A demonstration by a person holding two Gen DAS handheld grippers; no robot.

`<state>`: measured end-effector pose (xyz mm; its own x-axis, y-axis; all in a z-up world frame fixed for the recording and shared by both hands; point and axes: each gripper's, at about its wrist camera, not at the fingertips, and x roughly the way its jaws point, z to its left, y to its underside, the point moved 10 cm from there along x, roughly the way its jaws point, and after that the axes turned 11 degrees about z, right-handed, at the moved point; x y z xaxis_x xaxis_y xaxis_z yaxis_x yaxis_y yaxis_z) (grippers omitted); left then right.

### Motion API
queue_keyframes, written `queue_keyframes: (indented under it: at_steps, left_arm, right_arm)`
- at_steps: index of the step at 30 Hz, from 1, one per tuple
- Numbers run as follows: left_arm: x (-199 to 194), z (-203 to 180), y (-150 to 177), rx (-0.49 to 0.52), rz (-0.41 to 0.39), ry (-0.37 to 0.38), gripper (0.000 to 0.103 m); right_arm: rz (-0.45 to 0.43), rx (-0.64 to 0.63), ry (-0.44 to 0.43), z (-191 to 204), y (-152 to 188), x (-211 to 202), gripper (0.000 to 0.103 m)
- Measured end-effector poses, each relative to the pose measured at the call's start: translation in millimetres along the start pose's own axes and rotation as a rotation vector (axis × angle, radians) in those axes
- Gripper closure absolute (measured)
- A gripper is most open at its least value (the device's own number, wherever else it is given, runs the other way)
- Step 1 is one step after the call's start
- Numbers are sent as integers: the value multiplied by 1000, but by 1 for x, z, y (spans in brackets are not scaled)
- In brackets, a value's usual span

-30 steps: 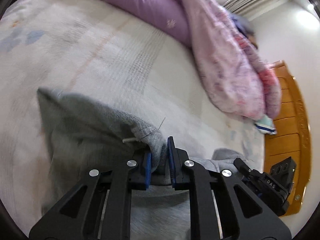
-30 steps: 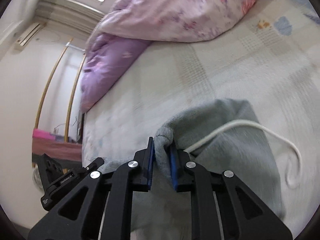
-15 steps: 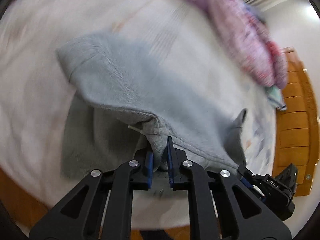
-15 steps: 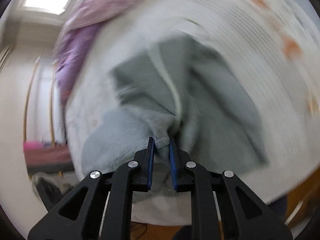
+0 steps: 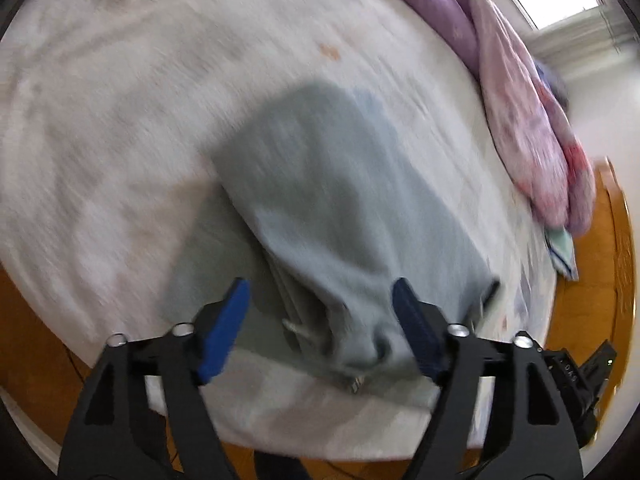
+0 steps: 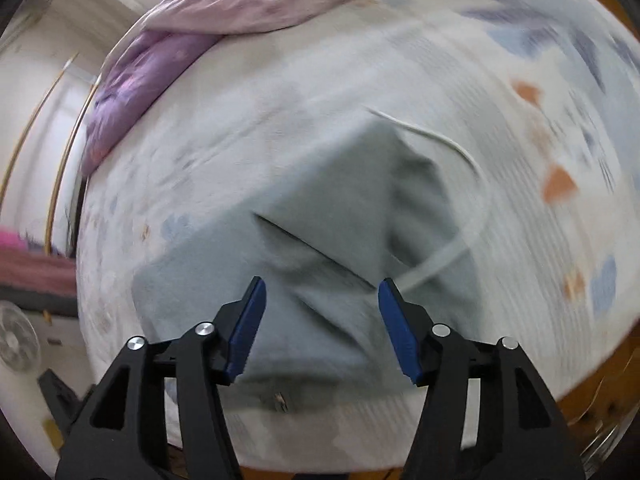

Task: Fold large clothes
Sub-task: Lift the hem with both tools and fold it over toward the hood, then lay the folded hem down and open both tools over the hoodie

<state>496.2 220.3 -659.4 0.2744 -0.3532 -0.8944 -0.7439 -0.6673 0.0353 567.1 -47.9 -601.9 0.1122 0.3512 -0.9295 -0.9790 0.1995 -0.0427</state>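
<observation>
A grey hooded sweatshirt (image 5: 340, 216) lies folded over on the bed near its front edge; it also shows in the right wrist view (image 6: 320, 232). A white drawstring (image 6: 452, 148) curves off its right side. My left gripper (image 5: 320, 312) is open and empty, its blue pads apart just above the garment's near end. My right gripper (image 6: 320, 312) is open and empty above the garment's near edge. Both views are motion-blurred.
The bed sheet (image 5: 120, 100) is pale with small printed patches. A purple and pink duvet (image 5: 532, 120) is heaped along the far side, also seen in the right wrist view (image 6: 248, 4). A wooden bed frame (image 5: 600, 280) edges the right. A fan (image 6: 16, 340) stands at the left.
Both grippers were shut on the sweatshirt's edge and carried it toward the front of the bed. Now both have opened and let go, and the garment lies folded on the sheet.
</observation>
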Motion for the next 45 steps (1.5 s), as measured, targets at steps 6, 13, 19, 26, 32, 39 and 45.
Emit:
queue_keyframes:
  at_steps: [6,13,19,26,32,39,45]
  left_arm:
    - [20,21,-23,-49,41,-69,24]
    - [27,27,-29,-71,27,-81,24]
    - [30,33,-40,-129,-3,-53,24]
    - [59,46,-49,-162,33,-120,33]
    - [37,36,-51,-58,-28,-189,98]
    - [50,53,-22,7,52,-182,96]
    - [28,45,-36,-22,-28,-71,39]
  right_arm:
    - [120,-97,120,20,-14,76,49]
    - [-35,73,33,-57,-10,21,96]
    - [84,385,-110,-151,40,43,96]
    - [65,407,-157,-146,28,54,96]
    - [62,392,-180,-144,16,34,96]
    - [197,419,-125,-161,24,65,90]
    - [72,452,-17,-158,17,17,89]
